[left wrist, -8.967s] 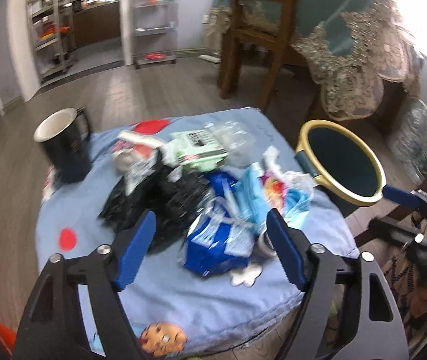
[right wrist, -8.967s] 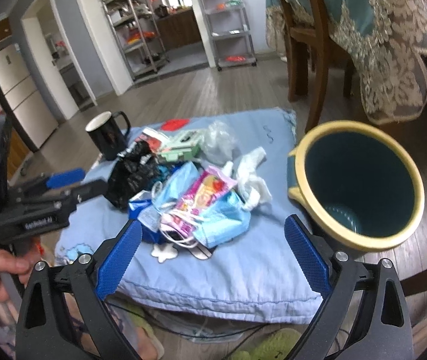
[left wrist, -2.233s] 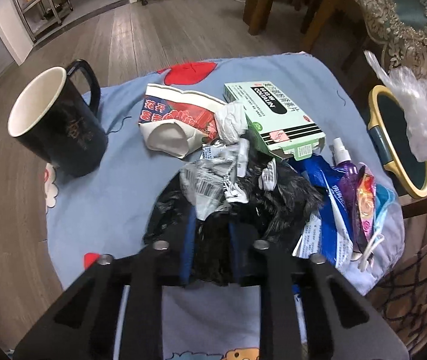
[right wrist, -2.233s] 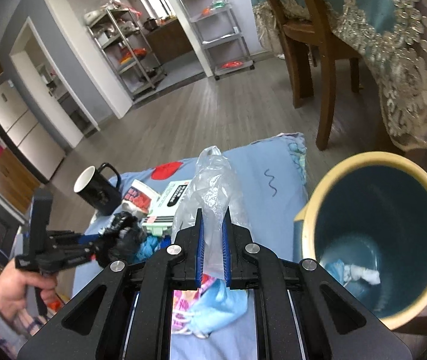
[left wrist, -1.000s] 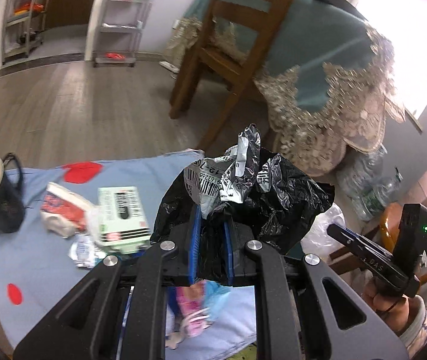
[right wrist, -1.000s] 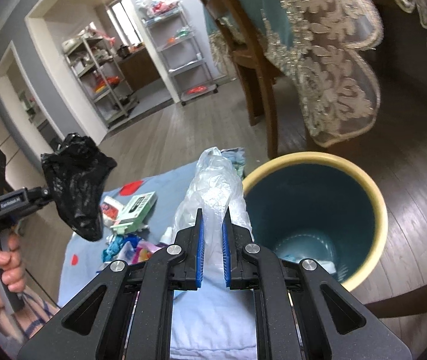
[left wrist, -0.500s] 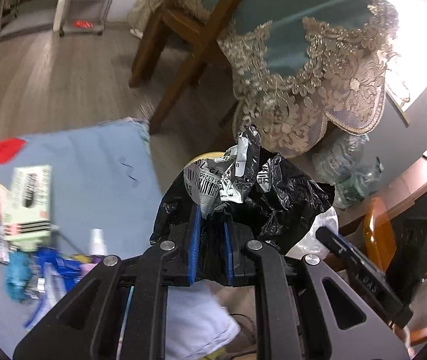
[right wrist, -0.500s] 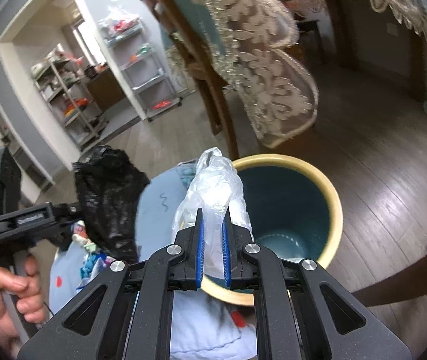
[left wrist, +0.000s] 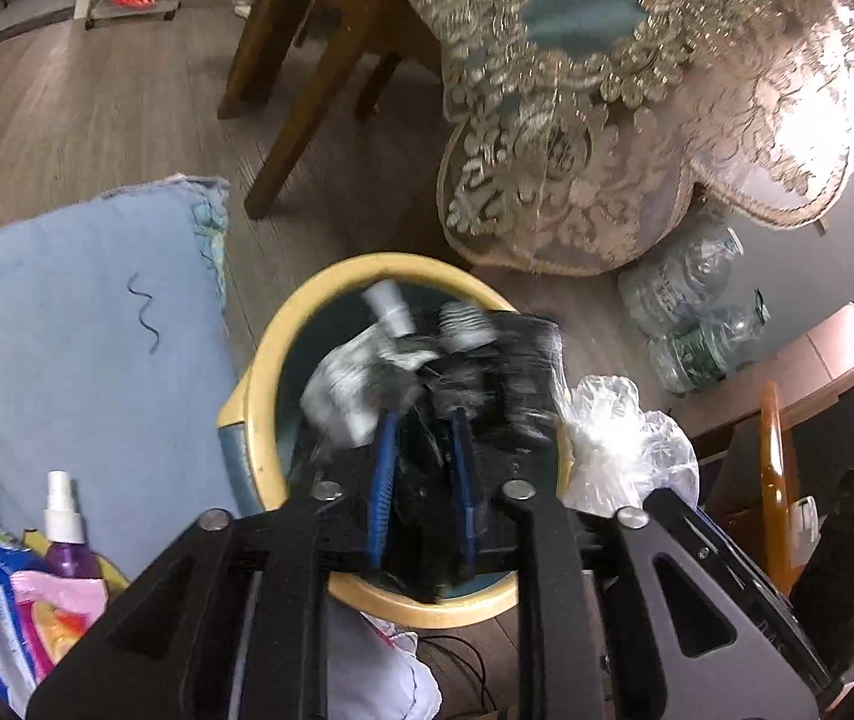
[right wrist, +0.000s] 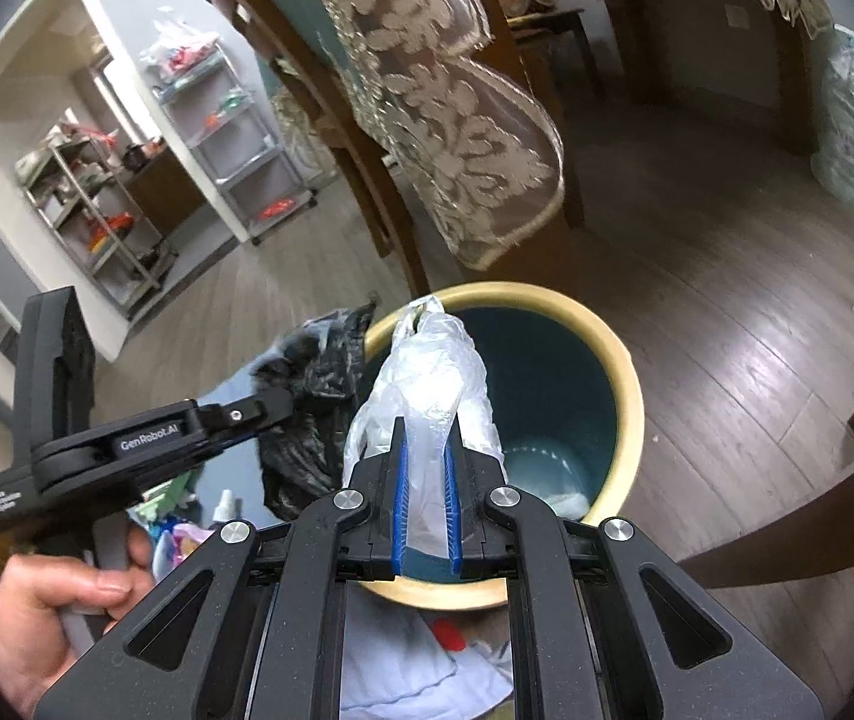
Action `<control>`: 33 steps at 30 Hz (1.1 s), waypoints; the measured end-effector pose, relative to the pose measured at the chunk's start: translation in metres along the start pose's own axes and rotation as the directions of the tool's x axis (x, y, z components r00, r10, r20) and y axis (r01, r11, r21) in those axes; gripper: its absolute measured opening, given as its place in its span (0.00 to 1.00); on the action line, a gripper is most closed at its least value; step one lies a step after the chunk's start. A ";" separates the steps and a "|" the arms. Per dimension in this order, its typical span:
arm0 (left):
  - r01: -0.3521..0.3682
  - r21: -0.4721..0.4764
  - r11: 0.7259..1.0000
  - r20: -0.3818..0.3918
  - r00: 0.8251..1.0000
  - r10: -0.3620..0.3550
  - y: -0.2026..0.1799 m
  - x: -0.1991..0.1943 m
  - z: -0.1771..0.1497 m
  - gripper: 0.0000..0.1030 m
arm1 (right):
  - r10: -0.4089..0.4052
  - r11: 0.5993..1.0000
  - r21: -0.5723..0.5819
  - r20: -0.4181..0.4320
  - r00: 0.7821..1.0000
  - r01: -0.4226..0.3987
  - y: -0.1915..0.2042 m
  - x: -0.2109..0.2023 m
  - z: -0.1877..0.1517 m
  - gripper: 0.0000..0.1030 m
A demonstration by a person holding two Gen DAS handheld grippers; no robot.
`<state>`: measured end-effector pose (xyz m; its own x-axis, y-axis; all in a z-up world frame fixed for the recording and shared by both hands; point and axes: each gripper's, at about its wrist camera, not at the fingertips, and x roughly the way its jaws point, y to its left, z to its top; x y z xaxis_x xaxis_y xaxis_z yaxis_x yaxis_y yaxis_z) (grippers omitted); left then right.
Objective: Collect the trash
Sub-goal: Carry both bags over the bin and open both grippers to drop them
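Here, bin (left wrist: 259,420): yellow rim, centre of both frames, beside the blue cushion (left wrist: 67,324).
Left gripper (left wrist: 421,468): over the bin mouth, jaws opening, blurred black bag (left wrist: 487,384) between them.
Right gripper (right wrist: 425,480): closed on the clear bag (right wrist: 427,372), long axis upright, tip toward the upper frame.
Around: chair legs (left wrist: 301,96) and lace cloth (left wrist: 577,180) above; spray bottle (left wrist: 64,540) lower left.
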<state>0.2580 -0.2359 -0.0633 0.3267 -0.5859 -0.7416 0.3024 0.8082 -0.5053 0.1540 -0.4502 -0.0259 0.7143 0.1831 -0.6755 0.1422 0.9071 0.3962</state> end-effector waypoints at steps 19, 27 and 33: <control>-0.134 0.027 0.991 0.142 0.981 0.129 0.041 -0.089 -0.005 0.73 | -0.039 0.999 -0.031 -0.035 0.999 0.038 0.006 0.026 -0.004 0.45; -0.203 0.024 0.979 0.184 0.963 0.195 0.072 -0.133 -0.026 0.77 | -0.007 0.998 -0.068 -0.033 0.999 0.005 0.020 0.025 -0.009 0.52; -0.245 0.004 0.970 0.197 0.951 0.239 0.095 -0.159 -0.045 0.77 | 0.026 0.992 -0.125 -0.040 0.999 -0.031 0.042 0.020 -0.017 0.52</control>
<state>0.1949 -0.0637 -0.0131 0.5596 -0.3754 -0.7389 0.2171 0.9268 -0.3064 0.1627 -0.4017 -0.0334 0.6894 0.2215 -0.6896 0.0333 0.9414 0.3356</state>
